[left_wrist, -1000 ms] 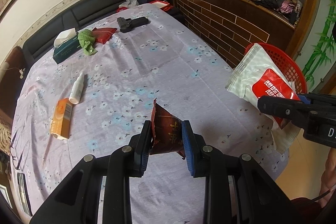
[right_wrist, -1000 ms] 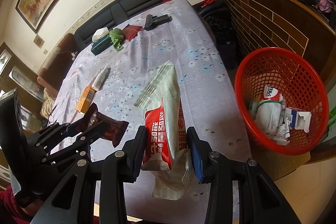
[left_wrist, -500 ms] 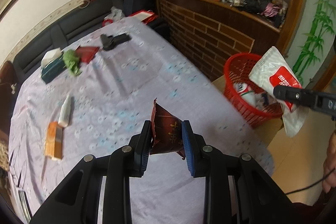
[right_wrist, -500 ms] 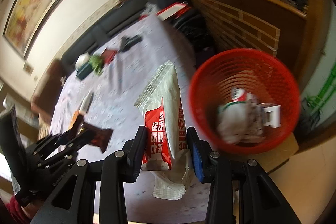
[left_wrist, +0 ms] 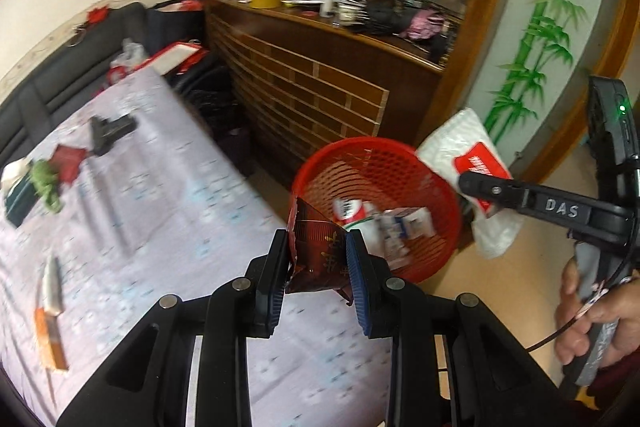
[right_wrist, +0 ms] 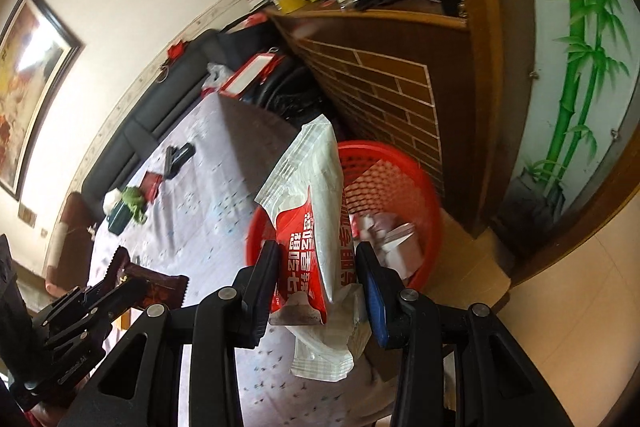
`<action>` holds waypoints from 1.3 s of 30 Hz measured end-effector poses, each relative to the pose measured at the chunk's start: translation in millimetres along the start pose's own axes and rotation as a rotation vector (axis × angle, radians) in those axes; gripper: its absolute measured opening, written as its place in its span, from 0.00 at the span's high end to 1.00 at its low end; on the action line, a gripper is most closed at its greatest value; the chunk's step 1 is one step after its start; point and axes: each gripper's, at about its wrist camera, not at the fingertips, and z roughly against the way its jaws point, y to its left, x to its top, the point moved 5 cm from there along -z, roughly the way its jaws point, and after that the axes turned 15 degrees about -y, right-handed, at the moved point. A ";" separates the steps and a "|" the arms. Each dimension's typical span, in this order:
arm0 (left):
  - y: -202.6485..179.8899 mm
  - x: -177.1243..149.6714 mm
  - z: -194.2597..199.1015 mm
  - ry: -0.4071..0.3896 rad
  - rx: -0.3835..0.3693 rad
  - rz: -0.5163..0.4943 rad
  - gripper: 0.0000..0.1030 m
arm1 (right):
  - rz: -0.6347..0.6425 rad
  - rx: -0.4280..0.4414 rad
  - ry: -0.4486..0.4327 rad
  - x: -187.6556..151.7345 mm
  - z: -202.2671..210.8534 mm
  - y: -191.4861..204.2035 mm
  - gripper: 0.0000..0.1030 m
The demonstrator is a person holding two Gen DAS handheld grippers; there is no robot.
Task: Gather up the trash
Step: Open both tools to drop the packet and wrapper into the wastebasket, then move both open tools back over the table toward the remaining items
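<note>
Trash wrappers are clamped: left gripper (left_wrist: 318, 261) grips a brown wrapper (left_wrist: 318, 255), right gripper (right_wrist: 318, 281) a white-red packet (right_wrist: 316, 227), beside the red basket (left_wrist: 400, 163) and cloth-covered table (left_wrist: 168, 195).

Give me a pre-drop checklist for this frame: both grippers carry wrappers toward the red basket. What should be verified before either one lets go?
1. Left gripper clamped on the dark red wrapper: ok.
2. Right gripper clamped on the white and red bag: ok.
3. Red basket in view with room in it: ok, trash covers only part of the bottom.
4. Dark red wrapper over the basket opening: not ok, it looks to hang by the near rim, at the table edge.
5. White and red bag over the opening: cannot tell, the views disagree.
6. Grippers clear of each other: ok.
</note>
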 end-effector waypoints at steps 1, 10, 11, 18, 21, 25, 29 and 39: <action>-4.6 2.2 -5.4 0.005 -0.008 -0.003 0.73 | -0.003 -0.004 -0.003 3.4 -0.8 -3.1 0.58; -30.7 12.4 -47.9 0.044 -0.047 -0.026 0.73 | -0.006 -0.024 0.007 27.0 -20.2 -18.8 0.57; -32.3 14.1 -50.8 0.042 -0.052 -0.026 0.69 | -0.008 -0.021 0.009 29.0 -23.9 -19.1 0.56; -28.0 19.4 -46.6 0.007 -0.042 -0.003 0.43 | -0.008 -0.006 0.004 39.5 -38.7 -20.5 0.45; -19.5 13.0 -37.4 -0.002 -0.004 -0.015 0.43 | 0.002 0.001 0.002 40.8 -32.0 -18.4 0.45; -5.0 -0.2 -23.6 -0.004 0.023 0.004 0.43 | -0.006 0.019 0.018 32.0 -21.1 -11.3 0.45; 12.6 -17.3 -6.9 -0.004 0.058 0.019 0.43 | 0.012 0.066 0.048 10.3 -13.2 10.7 0.45; 69.6 -54.6 39.1 -0.016 0.145 0.119 0.43 | 0.170 0.154 0.061 -27.8 4.3 77.0 0.45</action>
